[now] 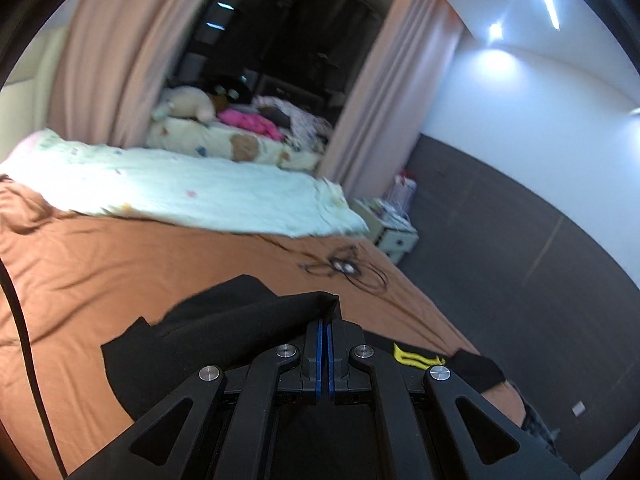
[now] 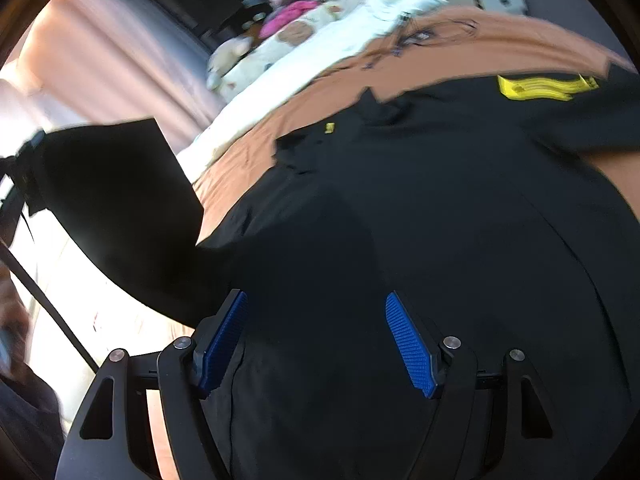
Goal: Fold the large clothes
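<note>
Below right hand-held gripper [image 2: 316, 344], black garment [image 2: 440, 200]

Left wrist view: looks forward along closed black gripper fingers [image 1: 325, 344], angled slightly down across a bed with an orange-brown sheet [image 1: 120, 264], toward pink curtains [image 1: 120, 60] and a dark window; low and close to the bed.
Right wrist view: tilted, pointing more steeply down, very near a black garment with a yellow print [image 2: 440, 220] that fills most of the frame.
Shared: orange-brown sheet [image 2: 460, 52], black garment [image 1: 224, 328], pale patterned blanket [image 1: 192, 192] [image 2: 280, 76], curtains [image 2: 112, 60].
</note>
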The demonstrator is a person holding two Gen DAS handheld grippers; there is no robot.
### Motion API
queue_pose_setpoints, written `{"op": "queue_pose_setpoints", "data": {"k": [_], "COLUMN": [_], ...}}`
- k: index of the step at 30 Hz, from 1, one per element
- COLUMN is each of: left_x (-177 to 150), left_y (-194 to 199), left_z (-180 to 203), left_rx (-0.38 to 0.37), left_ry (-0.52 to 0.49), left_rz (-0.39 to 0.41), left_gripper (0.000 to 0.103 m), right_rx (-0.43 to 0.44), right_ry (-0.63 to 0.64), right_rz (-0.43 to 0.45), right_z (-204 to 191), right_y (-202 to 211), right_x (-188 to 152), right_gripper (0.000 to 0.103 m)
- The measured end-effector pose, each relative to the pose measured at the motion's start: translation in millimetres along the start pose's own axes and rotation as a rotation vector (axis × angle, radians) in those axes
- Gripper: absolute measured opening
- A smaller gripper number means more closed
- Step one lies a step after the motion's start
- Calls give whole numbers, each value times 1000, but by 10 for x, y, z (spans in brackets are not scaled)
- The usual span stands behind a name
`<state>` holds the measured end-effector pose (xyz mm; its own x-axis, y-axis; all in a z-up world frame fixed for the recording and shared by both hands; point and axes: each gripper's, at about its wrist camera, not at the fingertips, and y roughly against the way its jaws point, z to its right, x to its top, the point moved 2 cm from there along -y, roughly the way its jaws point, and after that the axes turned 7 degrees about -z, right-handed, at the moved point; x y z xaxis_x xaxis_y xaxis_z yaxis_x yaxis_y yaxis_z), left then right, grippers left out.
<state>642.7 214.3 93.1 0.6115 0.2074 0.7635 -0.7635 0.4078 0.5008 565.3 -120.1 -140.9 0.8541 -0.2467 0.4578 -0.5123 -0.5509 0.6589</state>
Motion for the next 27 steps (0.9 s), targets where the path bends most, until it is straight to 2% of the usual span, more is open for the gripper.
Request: {"op": "queue_pose_setpoints", "data": {"k": [2, 6, 9, 11, 12, 13, 14, 15, 16, 17, 21, 27], "left_x": [-92, -276, -427, -580, -623, -734, -804, -902, -964, -1001, -1133, -1272], "left_y": [-237, -722, -1066, -1323, -1424, -1575, -1640, -1718, -1738, -1748, -1762, -1458], "left_z": [135, 316, 461, 557, 564, 594, 616, 617, 610, 587, 471, 10], "left_rx": [-26, -67, -102, -88, -72, -76, -79, -73, -63, -53, -44, 68], "left_ry": [-11, -36, -60, -90, -100, -115, -121, -127, -131, -135, -117, -71], "left_rz": [-33, -105, -165, -233, -264, -322, -350, -374, -377, -373, -405, -399], "left_gripper": [1, 1, 1, 2, 10, 31, 47, 80, 100, 102, 102, 102], "right_rx": [-15, -13, -24, -22, -23, -28, -31, -28, -18, -7, -1, -63], "right_ry": [-28, -133, -199, -250, -264, -275, -283, -292, -297, -298, -250, -114], "right_rz": [-6, 26, 31, 37, 41, 44, 45, 40, 33, 24, -11, -31], "right_z": [-14, 216, 353, 455, 487, 495, 491, 502, 504, 468, 308, 293], "right_y": [12, -30, -46, -33, -51, -28, -50, -59, -67, -100, -253, -307], "right_x": [71, 268, 262, 269, 289, 281, 293, 283, 276, 288, 314, 459], "right_gripper": [70, 70, 70, 70, 70, 70, 70, 70, 70, 70, 70, 70]}}
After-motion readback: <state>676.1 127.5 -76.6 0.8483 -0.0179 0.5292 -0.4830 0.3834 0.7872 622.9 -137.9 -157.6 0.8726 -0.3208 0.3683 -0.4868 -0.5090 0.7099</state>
